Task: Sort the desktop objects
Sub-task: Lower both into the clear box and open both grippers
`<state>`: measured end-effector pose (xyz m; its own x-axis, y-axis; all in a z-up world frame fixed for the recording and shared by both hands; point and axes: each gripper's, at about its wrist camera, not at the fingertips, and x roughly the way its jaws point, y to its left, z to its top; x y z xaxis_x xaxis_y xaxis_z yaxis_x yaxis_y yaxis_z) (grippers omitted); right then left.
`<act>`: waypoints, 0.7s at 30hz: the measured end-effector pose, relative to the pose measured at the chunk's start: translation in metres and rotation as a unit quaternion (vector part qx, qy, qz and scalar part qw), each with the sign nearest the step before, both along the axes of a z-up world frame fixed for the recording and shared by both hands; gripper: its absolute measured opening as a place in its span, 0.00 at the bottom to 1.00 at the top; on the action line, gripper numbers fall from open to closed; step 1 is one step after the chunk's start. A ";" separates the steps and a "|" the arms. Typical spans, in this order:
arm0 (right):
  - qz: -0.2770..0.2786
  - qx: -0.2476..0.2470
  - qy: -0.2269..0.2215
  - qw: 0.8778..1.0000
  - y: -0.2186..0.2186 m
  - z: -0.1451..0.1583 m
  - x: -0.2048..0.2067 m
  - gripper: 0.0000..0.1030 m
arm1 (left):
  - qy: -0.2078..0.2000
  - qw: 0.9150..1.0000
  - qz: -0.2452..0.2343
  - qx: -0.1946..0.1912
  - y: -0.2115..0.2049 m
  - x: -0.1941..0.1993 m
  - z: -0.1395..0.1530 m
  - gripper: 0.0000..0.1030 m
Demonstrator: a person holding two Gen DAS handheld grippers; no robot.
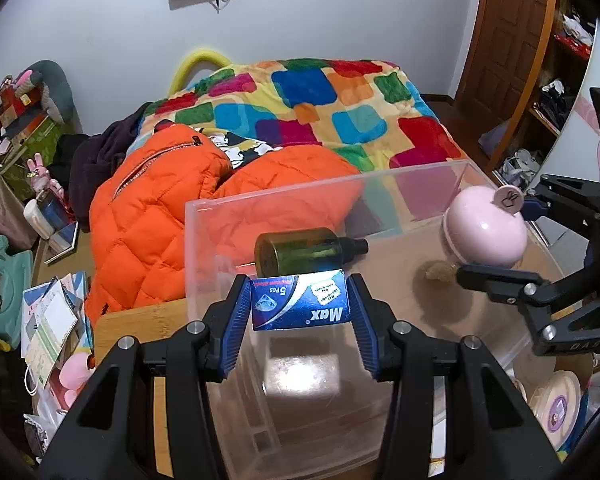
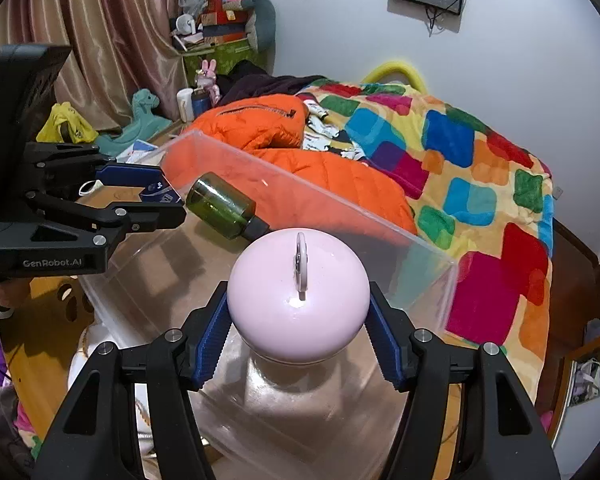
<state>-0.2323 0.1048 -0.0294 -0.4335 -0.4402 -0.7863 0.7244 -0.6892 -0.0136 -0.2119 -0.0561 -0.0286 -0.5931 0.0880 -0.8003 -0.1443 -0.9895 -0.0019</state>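
My left gripper [image 1: 299,302] is shut on a small blue "Max" box [image 1: 300,304] and holds it over the clear acrylic bin [image 1: 268,200]. A green bottle [image 1: 300,252] with a black cap lies on its side inside the bin, just beyond the box. My right gripper [image 2: 299,312] is shut on a round pink case [image 2: 298,296] with a small tab on top, also above the bin [image 2: 420,240]. The right gripper with the pink case [image 1: 484,232] shows at the right of the left wrist view. The left gripper [image 2: 156,196] and the bottle [image 2: 224,210] show in the right wrist view.
The bin stands on a wooden desk [image 1: 140,320]. Behind it is a bed with an orange jacket [image 1: 160,208] and a multicoloured blanket [image 1: 340,108]. Papers and toys [image 1: 52,316] crowd the left. A round pink lidded tub [image 1: 556,408] sits at lower right.
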 end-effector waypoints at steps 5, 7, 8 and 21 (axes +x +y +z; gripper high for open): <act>0.008 0.008 -0.009 1.000 -0.009 -0.008 -0.002 0.58 | -0.009 1.000 -0.005 -0.010 0.003 -0.002 -0.004 0.46; 0.009 0.011 -0.013 1.000 -0.011 -0.011 -0.003 0.58 | -0.013 1.000 -0.008 -0.014 0.006 -0.003 -0.006 0.46; 0.010 0.013 -0.016 1.000 -0.013 -0.013 -0.004 0.58 | -0.015 1.000 -0.010 -0.015 0.007 -0.004 -0.007 0.46; 0.005 0.014 -0.039 0.999 -0.018 -0.018 -0.013 0.58 | -0.025 0.997 -0.018 -0.071 0.022 -0.009 -0.018 0.47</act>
